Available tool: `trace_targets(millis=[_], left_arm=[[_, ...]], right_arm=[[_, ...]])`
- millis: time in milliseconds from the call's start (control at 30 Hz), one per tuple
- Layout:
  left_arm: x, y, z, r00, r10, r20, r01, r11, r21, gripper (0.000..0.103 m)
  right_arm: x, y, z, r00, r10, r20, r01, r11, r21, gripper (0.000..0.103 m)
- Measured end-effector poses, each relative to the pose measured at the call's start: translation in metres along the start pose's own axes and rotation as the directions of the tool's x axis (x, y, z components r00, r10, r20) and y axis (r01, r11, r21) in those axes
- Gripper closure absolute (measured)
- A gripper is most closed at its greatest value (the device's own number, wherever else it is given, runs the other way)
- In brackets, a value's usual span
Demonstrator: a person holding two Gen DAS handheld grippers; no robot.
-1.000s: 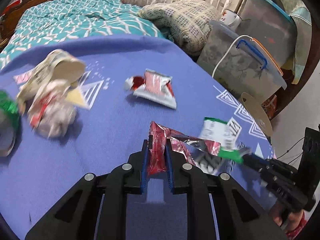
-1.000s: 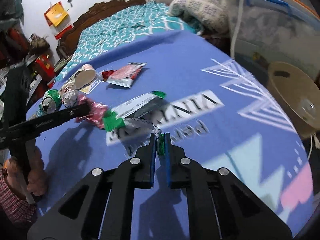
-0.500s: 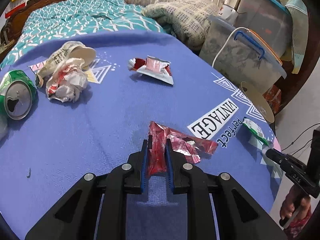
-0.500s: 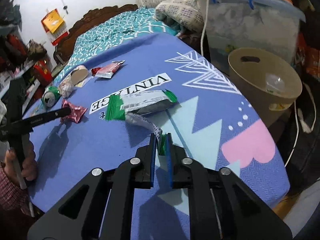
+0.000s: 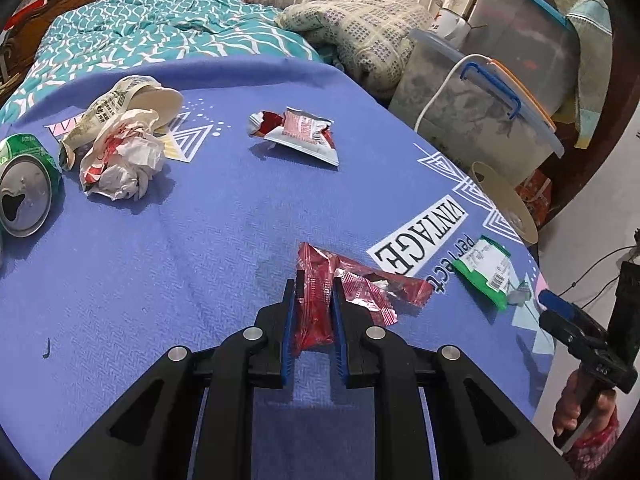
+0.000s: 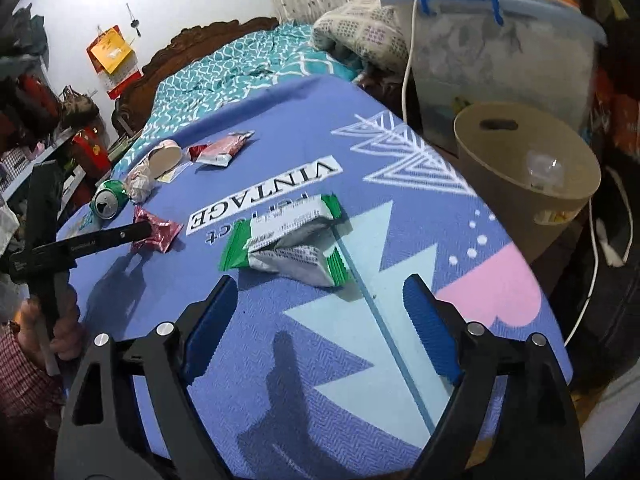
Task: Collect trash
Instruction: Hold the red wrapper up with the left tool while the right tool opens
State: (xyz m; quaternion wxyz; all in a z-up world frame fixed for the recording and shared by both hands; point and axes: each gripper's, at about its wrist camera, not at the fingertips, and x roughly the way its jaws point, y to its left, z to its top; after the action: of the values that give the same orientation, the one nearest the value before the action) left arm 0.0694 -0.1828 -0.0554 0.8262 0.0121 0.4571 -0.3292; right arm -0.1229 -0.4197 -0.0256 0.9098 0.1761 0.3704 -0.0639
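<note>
My left gripper [image 5: 314,298] is shut on a crumpled red wrapper [image 5: 316,304] that rests on the purple cloth; it also shows in the right wrist view [image 6: 158,232]. My right gripper [image 6: 320,300] is open and empty, just short of a green and white wrapper [image 6: 288,240] lying on the cloth; that wrapper shows in the left wrist view [image 5: 486,270] too. A tan bin [image 6: 528,176] stands beside the table's right edge. A red and white packet [image 5: 298,134], crumpled paper [image 5: 124,156], a crushed paper cup [image 5: 132,104] and a green can [image 5: 24,196] lie farther back.
The table is covered by a purple printed cloth [image 5: 160,248]. A bed with a teal cover [image 5: 152,32] lies behind it. Clear storage tubs [image 6: 504,48] with a white cable stand behind the bin. Shelves with clutter [image 6: 36,120] are at the left.
My right gripper has opened and let go of the green and white wrapper, which now lies on the cloth near the bin side. My left gripper still holds the red wrapper.
</note>
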Motion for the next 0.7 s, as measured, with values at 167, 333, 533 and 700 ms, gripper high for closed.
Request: trace_targets(millis=[167,333,533,700], left_arm=[[-0.001,-0.003,-0.001,1.000,0.000,0.002,0.000,1.000,0.011,0.088],[0.001,-0.008,0.000,1.000,0.012,-0.001,-0.012,0.999,0.034,0.088],[0.002,-0.016,-0.001,1.000,0.005,0.002,-0.006,0.997,0.078,0.088],[-0.002,-0.016,-0.003,0.999,-0.039,0.014,0.038,0.995,0.089,0.088]], right_arm=[[0.003,-0.001,0.017,0.999,0.039,0.015,-0.040,0.999,0.017,0.018],[0.016,0.014,0.021,1.000,0.023,0.002,-0.023,0.999,-0.032,0.018],[0.037,0.032,0.026,0.999,0.025,-0.035,-0.026,0.999,-0.028,0.018],[0.056,0.021,0.025,0.992,0.024,-0.121,-0.020,0.999,0.039,0.018]])
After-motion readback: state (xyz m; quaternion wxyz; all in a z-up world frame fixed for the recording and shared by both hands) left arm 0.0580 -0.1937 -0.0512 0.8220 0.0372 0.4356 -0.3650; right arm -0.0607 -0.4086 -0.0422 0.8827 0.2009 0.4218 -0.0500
